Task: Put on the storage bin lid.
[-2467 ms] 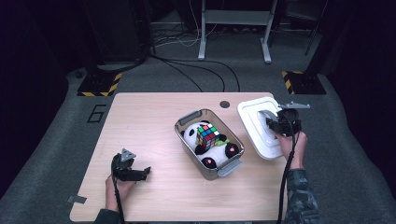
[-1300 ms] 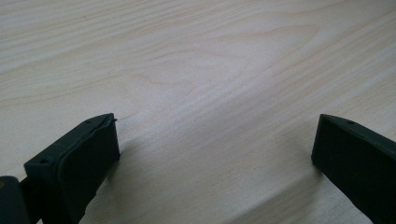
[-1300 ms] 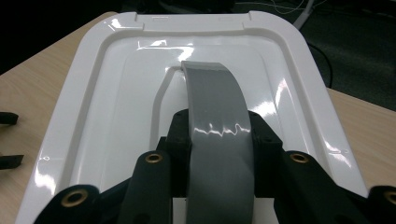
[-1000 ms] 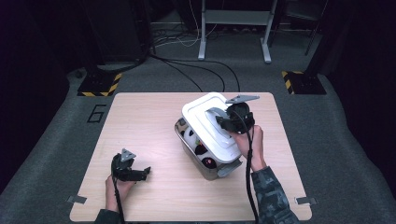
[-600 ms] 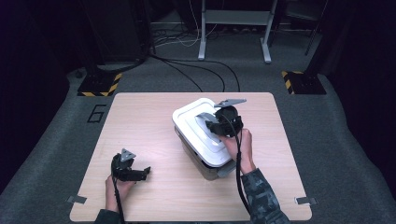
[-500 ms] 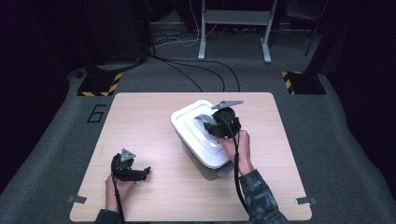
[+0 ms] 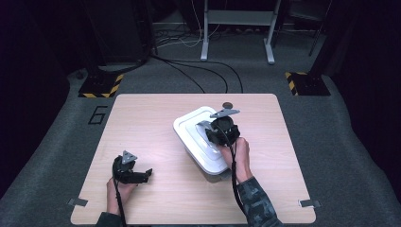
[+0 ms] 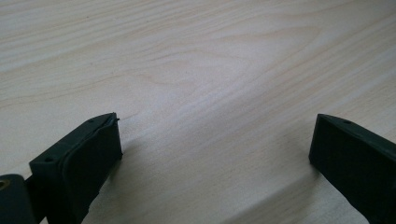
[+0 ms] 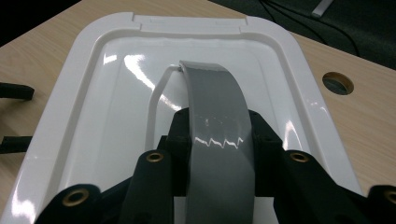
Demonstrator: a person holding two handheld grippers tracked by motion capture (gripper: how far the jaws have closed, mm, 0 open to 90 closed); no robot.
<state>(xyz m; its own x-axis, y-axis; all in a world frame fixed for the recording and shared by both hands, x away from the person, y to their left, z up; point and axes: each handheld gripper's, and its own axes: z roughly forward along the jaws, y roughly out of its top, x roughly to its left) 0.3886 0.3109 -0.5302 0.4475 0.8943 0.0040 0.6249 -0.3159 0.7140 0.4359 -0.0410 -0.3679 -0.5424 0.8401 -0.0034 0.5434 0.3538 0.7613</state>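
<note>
A white rectangular lid (image 7: 196, 135) lies over the clear bin (image 7: 193, 156) at the middle of the table, hiding what is inside. A grey tape strap (image 9: 215, 109) arches over the lid (image 9: 112, 107) as a handle. My right gripper (image 7: 215, 135) is above the lid's near right part, its jaws (image 9: 217, 128) shut on that strap from both sides. My left gripper (image 7: 144, 174) rests low on the table's near left, jaws pointing right. It is open (image 8: 215, 149), with bare wood between its fingers.
The wooden table (image 7: 142, 118) has a round hole (image 7: 227, 105) near its far edge, just behind the bin. Dark carpet, cables and stand legs lie beyond the table. The left gripper's fingertips (image 9: 14, 91) show at the left edge of the right gripper view.
My right gripper carried the lid from the table's right side leftward over the bin and lowered it, covering the cube and other contents. The left gripper stayed put.
</note>
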